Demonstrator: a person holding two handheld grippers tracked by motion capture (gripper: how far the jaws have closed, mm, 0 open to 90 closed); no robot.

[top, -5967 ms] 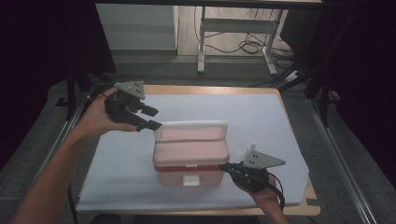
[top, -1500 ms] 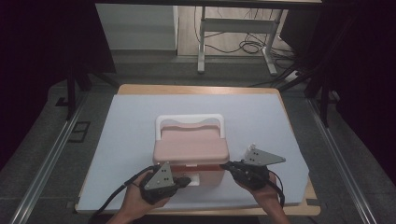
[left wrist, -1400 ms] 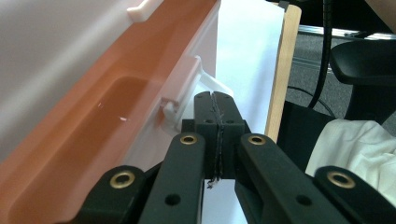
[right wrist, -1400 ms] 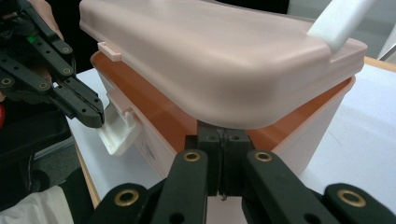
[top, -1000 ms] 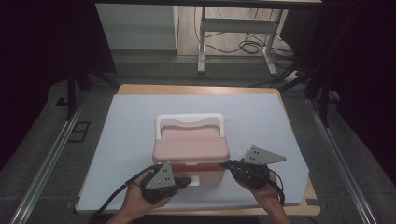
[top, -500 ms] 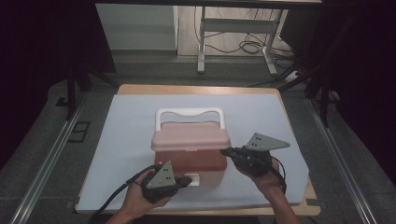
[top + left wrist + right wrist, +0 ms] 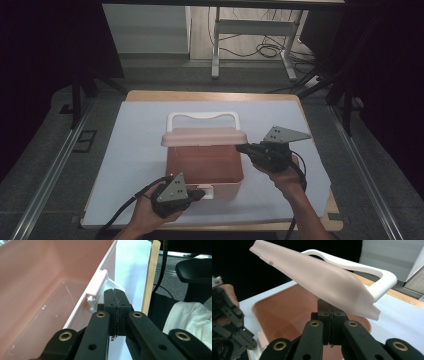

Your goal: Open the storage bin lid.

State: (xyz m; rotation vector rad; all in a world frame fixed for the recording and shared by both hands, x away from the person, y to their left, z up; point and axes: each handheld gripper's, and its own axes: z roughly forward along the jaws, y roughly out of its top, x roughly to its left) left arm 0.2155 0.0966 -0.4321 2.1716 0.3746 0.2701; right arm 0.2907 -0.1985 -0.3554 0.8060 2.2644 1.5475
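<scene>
A pink plastic box [image 7: 204,166] stands mid-table, its inside bare. Its pink lid [image 7: 205,136] is tilted up toward the back, with a white handle [image 7: 202,116] behind it. My right gripper [image 7: 241,148] is shut, its tips under the lid's right front edge; in the right gripper view the lid [image 7: 319,280] rests just above the tips [image 7: 329,305]. My left gripper [image 7: 200,193] is shut at the box's front wall, touching the white latch [image 7: 208,190]. In the left gripper view its tips [image 7: 114,293] sit against the latch tab [image 7: 97,287].
The box sits on a white sheet [image 7: 140,150] covering a wooden table [image 7: 210,95]. Metal rails [image 7: 55,165] run along both sides of the table. A desk frame with cables [image 7: 250,45] stands beyond the far edge.
The lid has swung up from shut to raised, lifted by my right gripper, which rose and moved back. My left gripper stayed at the front latch; six seconds ago it was at the box's far left.
</scene>
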